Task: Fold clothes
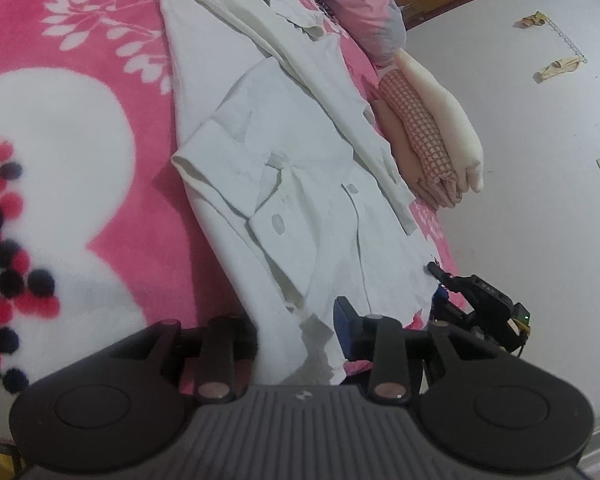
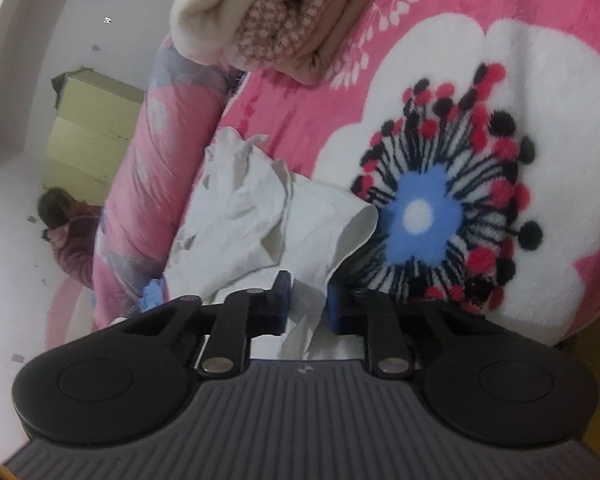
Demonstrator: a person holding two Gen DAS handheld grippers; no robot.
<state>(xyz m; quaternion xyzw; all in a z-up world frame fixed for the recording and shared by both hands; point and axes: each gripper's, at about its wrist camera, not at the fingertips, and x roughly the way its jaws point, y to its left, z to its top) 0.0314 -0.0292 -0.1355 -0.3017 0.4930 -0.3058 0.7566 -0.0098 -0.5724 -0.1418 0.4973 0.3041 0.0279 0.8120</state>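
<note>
White button-front cotton shirt (image 1: 300,200) lies spread lengthwise on the pink plush blanket with a large white flower print (image 1: 112,240), sleeves already turned in over the body, collar end far from the grippers, hem end nearest. Beside it, toward the wall, sits a stack of folded garments: cream knit, pink houndstooth, tan (image 1: 432,136). Left gripper (image 1: 296,344) is at the near hem; cloth runs down between its jaws, but one finger is hidden under the fabric, so I cannot tell whether the pads actually press on it. Right gripper (image 2: 306,304) is at the other hem corner; a bunched strip of the shirt (image 2: 260,216) passes between its blue pads (image 2: 334,304), with a thin gap visible on one side, so this reads as a grasp just closing on the cloth, judged not fully firm. In the left wrist view, the right gripper (image 1: 440,274) appears at the shirt's edge near the blanket border. A rolled pink quilt (image 2: 140,184) lies past the shirt. Step in hand, as I judge it: securing both hem corners for the lengthwise fold. Next move likely calls for confirming both grips, then lifting the hem evenly and carrying it toward the collar, keeping the corners level so the tucked sleeves do not slip out.
</note>
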